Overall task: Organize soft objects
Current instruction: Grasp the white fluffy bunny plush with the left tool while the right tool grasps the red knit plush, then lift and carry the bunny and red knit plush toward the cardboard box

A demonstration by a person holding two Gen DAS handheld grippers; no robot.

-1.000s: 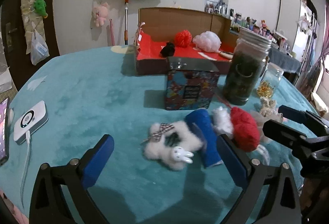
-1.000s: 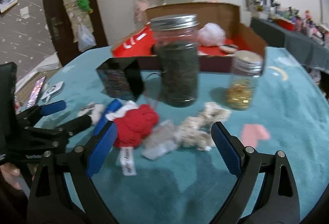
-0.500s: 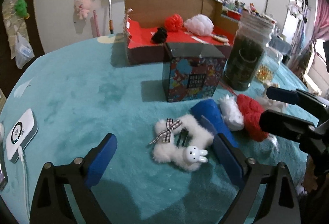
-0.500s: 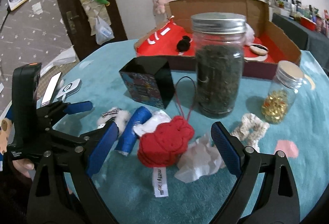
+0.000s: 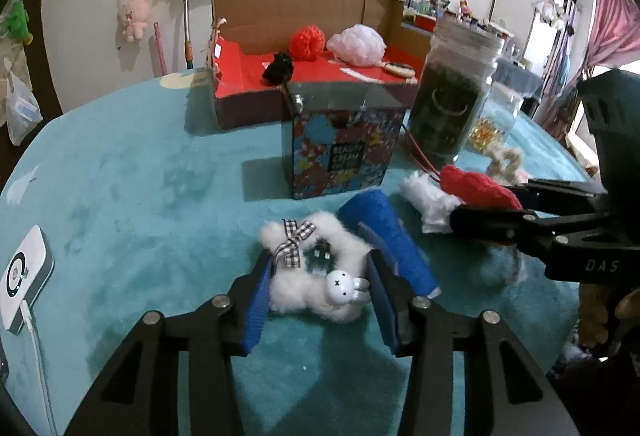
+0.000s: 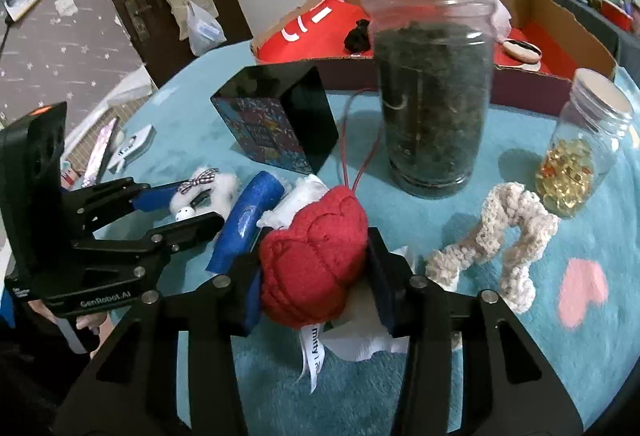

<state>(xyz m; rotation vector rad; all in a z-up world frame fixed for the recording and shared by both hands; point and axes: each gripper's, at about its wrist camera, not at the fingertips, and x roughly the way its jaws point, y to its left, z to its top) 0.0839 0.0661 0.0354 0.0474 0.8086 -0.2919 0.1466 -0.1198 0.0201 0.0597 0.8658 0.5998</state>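
My left gripper (image 5: 320,288) is shut on a white fluffy bunny clip (image 5: 316,276) with a checked bow, low on the teal cloth; it also shows in the right wrist view (image 6: 204,191). My right gripper (image 6: 316,276) is shut on a red knitted plush (image 6: 312,256) with a white label; the plush also shows in the left wrist view (image 5: 476,187). A blue roll (image 5: 392,236) lies between the two toys. A cream crocheted scrunchie (image 6: 500,236) lies to the right. A cardboard box with a red lining (image 5: 320,75) at the back holds a red pom, a pink puff and a black pom.
A patterned square box (image 5: 344,147) and a tall dark-filled jar (image 6: 432,75) stand just behind the toys. A small jar of yellow capsules (image 6: 576,163) stands right. White crumpled tissue (image 6: 360,344) lies under the red plush. A white device (image 5: 20,276) sits at the left edge.
Both grippers moved forward and closed: the left onto the white bunny clip, the right onto the red plush. Half a second ago both were open.
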